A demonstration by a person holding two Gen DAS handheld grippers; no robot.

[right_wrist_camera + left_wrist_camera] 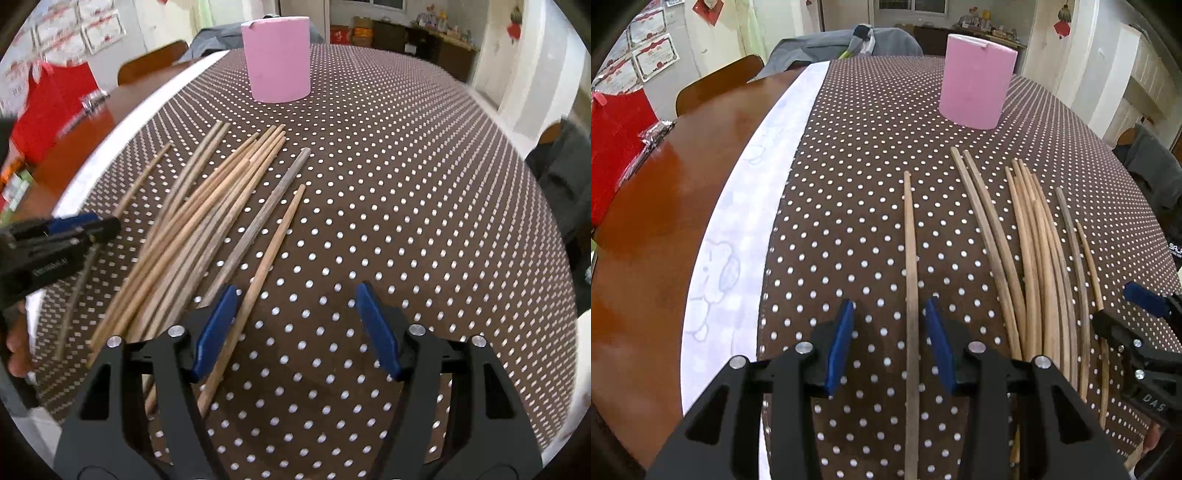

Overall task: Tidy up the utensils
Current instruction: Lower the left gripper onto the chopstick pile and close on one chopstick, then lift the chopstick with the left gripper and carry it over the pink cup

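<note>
Several wooden chopsticks (1038,258) lie side by side on the brown polka-dot tablecloth (849,184). A pink cylindrical holder (977,79) stands upright beyond them; it also shows in the right wrist view (279,59). My left gripper (888,343) is open, low over the cloth, with one lone chopstick (911,295) lying between its fingers, close to the right pad. My right gripper (297,328) is open at the right edge of the pile (207,221), with the outermost light chopstick (266,266) just inside its left finger (216,328).
A white cloth strip (738,221) and bare brown table (665,203) lie left of the dotted cloth. A red bag (617,147) stands at the far left. A chair with grey clothing (827,48) is behind the table. The cloth right of the chopsticks (406,184) holds nothing.
</note>
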